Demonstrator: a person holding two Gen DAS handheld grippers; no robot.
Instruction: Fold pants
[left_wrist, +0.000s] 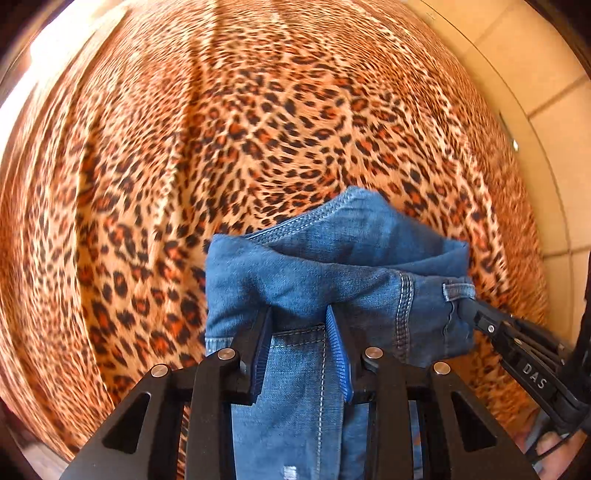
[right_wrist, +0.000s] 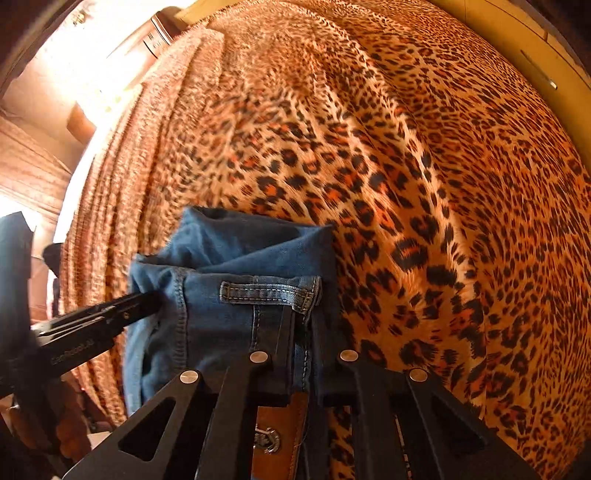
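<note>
Leopard-print plush fabric (left_wrist: 229, 140), soft and creased, is spread over the surface; beige tiled floor (left_wrist: 546, 122) and wooden furniture (right_wrist: 33, 166) are seen at the edges. Blue denim pants (left_wrist: 332, 266), stitched, with belt loop (right_wrist: 266, 290) and brown leather patch (right_wrist: 280, 435), are bunched, hanging toward the cameras. Left tool (left_wrist: 299, 354) is clamped on a denim fold; right tool (right_wrist: 304, 354) is clamped on the waistband beside the loop.

The jeans (left_wrist: 332, 266) run out of the bottom edge in both views. The leopard cover (left_wrist: 184, 166) blurs toward the rims. A brown patch (right_wrist: 280, 435) sits half hidden behind the right gripper (right_wrist: 306, 332).
</note>
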